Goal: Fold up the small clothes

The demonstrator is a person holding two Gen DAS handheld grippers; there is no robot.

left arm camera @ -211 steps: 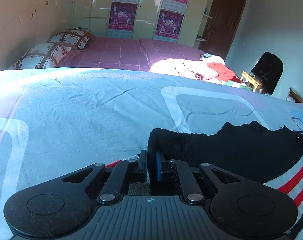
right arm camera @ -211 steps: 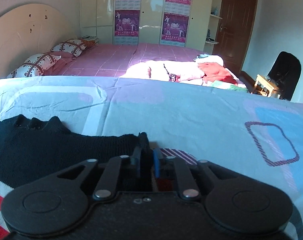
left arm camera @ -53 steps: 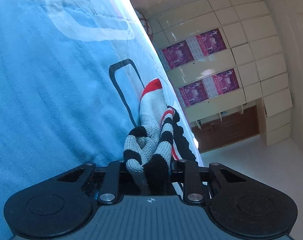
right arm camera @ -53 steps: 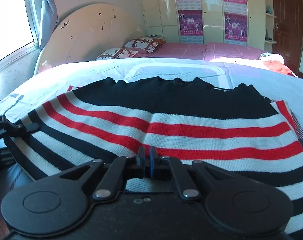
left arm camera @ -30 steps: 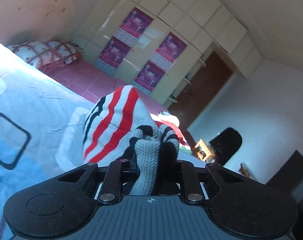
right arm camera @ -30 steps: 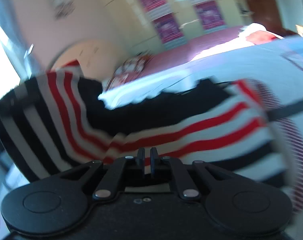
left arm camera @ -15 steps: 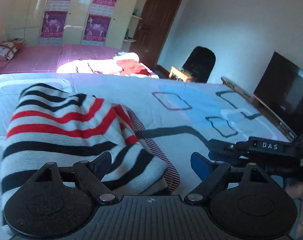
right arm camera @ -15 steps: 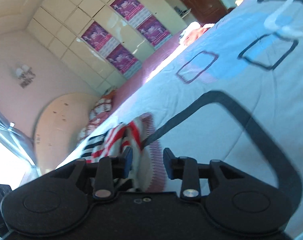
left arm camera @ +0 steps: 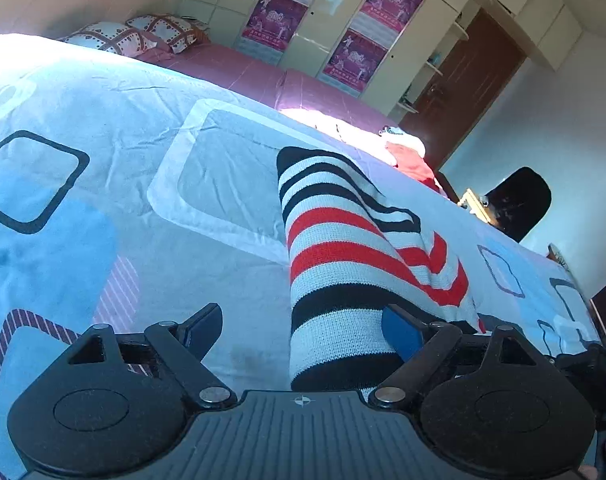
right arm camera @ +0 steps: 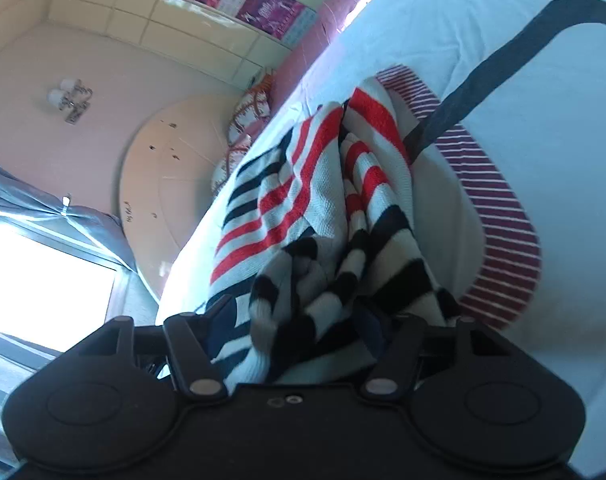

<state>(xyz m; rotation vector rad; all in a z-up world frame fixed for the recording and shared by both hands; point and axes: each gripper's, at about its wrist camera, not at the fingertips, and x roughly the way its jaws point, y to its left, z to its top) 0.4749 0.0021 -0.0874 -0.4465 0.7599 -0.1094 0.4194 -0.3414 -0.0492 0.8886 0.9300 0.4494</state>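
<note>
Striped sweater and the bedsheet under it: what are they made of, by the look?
Striped sweater: knitted yarn, likely wool or acrylic; matte, with a visible ribbed stitch grain, and it bunches thickly between the right tongs.
Bedsheet: thin woven fabric, probably cotton; smooth, matte, printed, with fine sharp creases.

Bare bedsheet (left arm camera: 103, 208) left of the folded striped sweater (left arm camera: 335, 248); sweater bunched up between the right gripper's (right arm camera: 299, 320) spread jaws.

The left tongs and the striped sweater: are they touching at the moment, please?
Touching. In the left wrist view the left tongs stand open, and the blue pad of one finger presses against the folded striped sweater.
</note>
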